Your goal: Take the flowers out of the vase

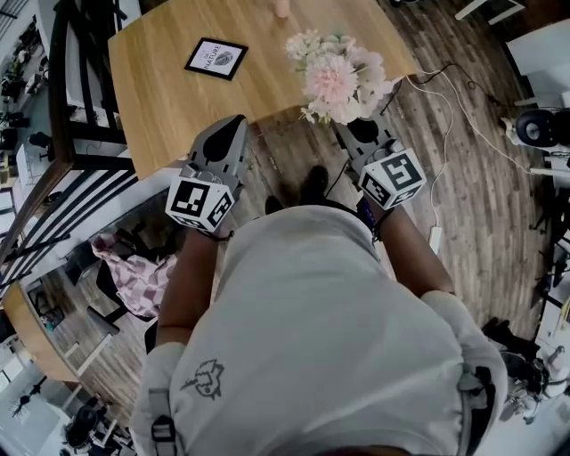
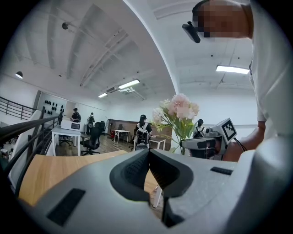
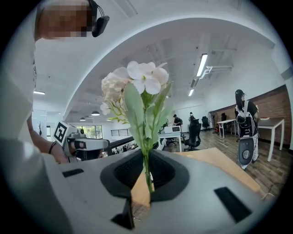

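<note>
We look steeply down over a person's grey-shirted shoulders at a wooden table (image 1: 160,89), with a hand-held gripper reaching forward on each side.

The right gripper (image 1: 361,129) sits at the table's near right corner. Its jaws are nearly together and pinch the thin green stems of the flowers (image 1: 337,76). This is a bunch of pale pink and white blooms with green leaves. The bunch stands upright from the jaws, and from above the blooms overlap the table's near edge. In the right gripper view, a stem runs straight down into the narrow slot between the dark pads, with the tabletop behind it.

The left gripper (image 1: 233,125) is level with the table's near edge, to the left of the flowers and well apart from them. Its jaws are pressed together and nothing is between them. In its own view, the table stretches away to the left, and the flowers and the other gripper are off to the right.

A black-framed picture (image 1: 216,58) lies flat near the middle of the table. A small pinkish object (image 1: 282,7) stands at the table's far edge, cut off by the frame, and we cannot tell what it is. A white cable (image 1: 445,134) trails across the wood floor to the right of the table. A black railing (image 1: 71,89) runs along its left side.
</note>
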`<state>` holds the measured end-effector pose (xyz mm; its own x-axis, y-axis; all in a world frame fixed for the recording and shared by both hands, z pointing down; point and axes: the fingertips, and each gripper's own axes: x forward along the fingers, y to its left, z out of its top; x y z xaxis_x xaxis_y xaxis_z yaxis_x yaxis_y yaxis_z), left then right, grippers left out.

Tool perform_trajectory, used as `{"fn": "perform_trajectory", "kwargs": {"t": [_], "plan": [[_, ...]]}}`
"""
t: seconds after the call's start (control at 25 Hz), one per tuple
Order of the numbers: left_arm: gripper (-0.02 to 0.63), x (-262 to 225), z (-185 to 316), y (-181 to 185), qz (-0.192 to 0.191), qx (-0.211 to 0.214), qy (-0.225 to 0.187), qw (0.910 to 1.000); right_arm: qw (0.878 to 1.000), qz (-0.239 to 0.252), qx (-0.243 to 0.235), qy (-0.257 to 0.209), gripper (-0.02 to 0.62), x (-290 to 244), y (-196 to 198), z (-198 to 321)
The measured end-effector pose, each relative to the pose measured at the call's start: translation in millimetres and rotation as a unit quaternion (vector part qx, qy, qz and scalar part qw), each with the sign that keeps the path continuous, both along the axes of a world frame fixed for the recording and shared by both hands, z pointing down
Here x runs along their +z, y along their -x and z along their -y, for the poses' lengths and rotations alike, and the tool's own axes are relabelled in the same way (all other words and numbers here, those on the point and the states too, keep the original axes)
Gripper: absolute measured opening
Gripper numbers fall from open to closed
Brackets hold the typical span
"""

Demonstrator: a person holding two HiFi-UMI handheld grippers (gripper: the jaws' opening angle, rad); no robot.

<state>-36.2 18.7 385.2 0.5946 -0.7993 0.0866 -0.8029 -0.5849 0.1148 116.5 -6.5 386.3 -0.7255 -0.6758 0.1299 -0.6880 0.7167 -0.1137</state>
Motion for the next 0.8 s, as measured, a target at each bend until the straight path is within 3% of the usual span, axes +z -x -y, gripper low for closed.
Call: {"fn": "perform_trajectory", "kwargs": {"t": [0.8], "plan": [[0.005, -8, -66, 38, -0.008, 0.027, -0.023, 0.9993, 1.000, 0.001, 0.008, -0.016, 0.038, 3, 41, -87]]}}
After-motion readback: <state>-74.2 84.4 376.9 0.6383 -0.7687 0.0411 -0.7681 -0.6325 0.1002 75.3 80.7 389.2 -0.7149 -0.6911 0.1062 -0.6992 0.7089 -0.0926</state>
